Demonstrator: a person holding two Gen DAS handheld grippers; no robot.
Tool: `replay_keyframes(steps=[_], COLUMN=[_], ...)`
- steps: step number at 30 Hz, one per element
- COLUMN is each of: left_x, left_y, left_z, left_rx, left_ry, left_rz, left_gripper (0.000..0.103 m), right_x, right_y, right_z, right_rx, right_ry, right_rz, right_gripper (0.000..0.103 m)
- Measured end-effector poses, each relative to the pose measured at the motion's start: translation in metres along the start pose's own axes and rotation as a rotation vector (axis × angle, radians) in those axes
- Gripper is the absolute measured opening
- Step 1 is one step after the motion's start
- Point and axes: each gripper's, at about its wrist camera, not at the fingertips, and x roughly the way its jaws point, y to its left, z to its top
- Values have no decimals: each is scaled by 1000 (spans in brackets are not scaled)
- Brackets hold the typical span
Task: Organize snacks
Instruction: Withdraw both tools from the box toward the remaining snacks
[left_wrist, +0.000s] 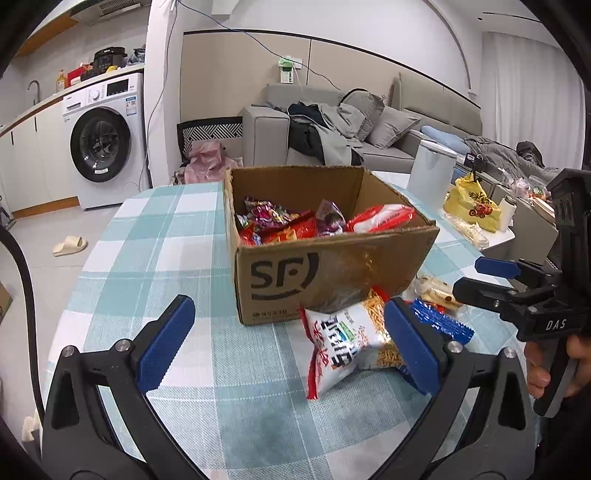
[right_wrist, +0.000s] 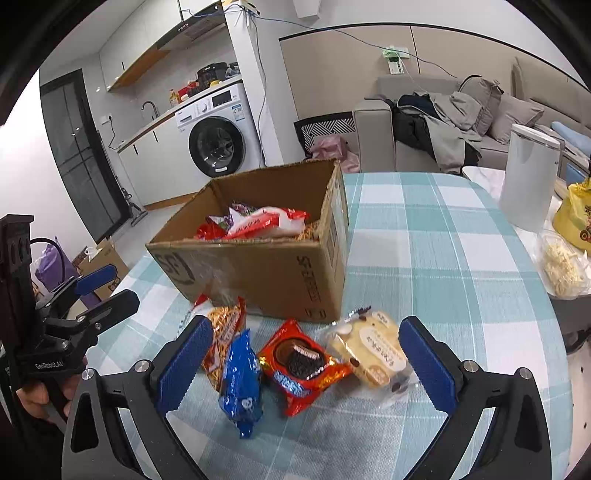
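Matt brown cardboard is seen in the box (left_wrist: 332, 273); glossy, seemingly plastic film wraps the snack packets (right_wrist: 304, 365); the table (left_wrist: 155, 236) is clothed.

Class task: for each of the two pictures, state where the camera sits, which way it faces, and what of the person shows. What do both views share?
Left wrist: on the left claw, facing the brown cardboard box and white noodle-snack packet; the right claw shows.
Right wrist: on the right claw, facing the box's corner, blue packet, red biscuit packet; the left claw shows.
Shared: box, checked tablecloth.
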Motion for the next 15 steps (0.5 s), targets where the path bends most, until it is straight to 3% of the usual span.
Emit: replay_keyframes(steps=[15], left_x=[18], left_y=[-18], left_z=[-14], left_rx=[54], left_ry=[52], left_rz=[-8], left_gripper=[102], right_x=[0], right_y=[-14], right_z=[-14], right_rx=[28], right_ry=[30], right_rz=[-22], right_gripper=[103])
